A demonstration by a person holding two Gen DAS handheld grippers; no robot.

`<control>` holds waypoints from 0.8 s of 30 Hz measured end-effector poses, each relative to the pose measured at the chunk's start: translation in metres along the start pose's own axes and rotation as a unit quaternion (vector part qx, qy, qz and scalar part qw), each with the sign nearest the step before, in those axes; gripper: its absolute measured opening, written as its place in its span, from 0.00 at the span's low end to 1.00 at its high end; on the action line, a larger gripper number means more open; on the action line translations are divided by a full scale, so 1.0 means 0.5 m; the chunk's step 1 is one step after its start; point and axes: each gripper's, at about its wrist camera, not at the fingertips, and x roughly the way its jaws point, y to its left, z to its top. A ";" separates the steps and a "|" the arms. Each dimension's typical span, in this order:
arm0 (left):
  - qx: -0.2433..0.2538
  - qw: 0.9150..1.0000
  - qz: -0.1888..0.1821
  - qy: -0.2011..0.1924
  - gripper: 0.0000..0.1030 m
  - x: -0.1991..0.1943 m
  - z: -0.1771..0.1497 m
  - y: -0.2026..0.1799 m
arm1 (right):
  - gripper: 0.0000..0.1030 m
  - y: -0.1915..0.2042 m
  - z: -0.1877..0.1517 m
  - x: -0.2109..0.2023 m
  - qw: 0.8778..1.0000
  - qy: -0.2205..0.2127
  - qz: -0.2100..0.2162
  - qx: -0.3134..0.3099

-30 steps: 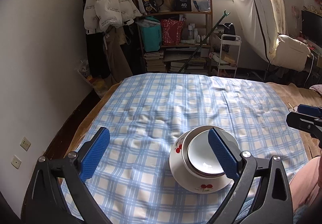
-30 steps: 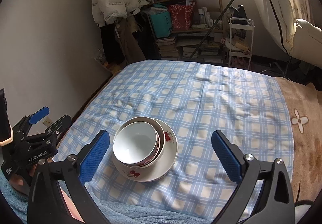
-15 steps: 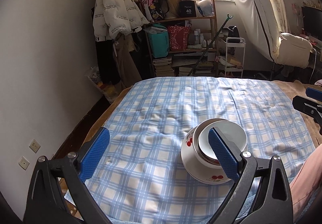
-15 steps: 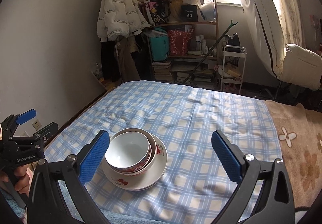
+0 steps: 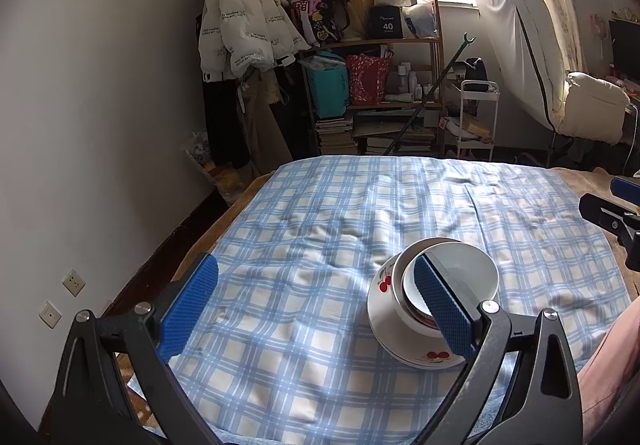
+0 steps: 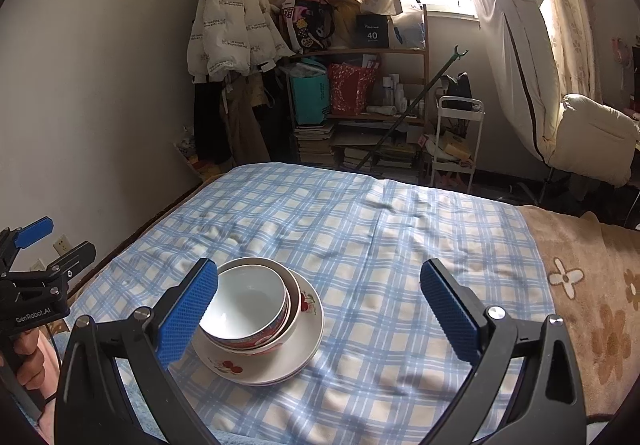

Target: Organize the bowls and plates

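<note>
A stack of two nested bowls (image 6: 250, 303) sits on a white plate with red cherry prints (image 6: 304, 349), on a blue checked cloth (image 6: 380, 245). The small white bowl is inside the larger bowl. The stack also shows in the left wrist view (image 5: 460, 277), on the plate (image 5: 384, 309). My left gripper (image 5: 316, 309) is open and empty, above the cloth and left of the stack. My right gripper (image 6: 320, 313) is open and empty, with the stack near its left finger. Both are held back from the stack.
The cloth covers a bed with a brown flowered blanket (image 6: 592, 285) on the right. A wall with sockets (image 5: 74, 281) is at left. A cluttered shelf (image 5: 376, 97), a hanging white jacket (image 5: 244, 21) and a white cart (image 5: 478, 117) stand beyond the bed's far end.
Both grippers have drawn back and tilted up, so more of the room shows. The stack of bowls and plate has not moved. Both grippers stay open.
</note>
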 end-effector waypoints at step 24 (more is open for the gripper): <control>-0.016 0.999 0.034 -0.010 0.94 0.004 -0.001 0.015 | 1.00 0.005 0.002 -0.014 0.999 -0.031 -0.034 -0.020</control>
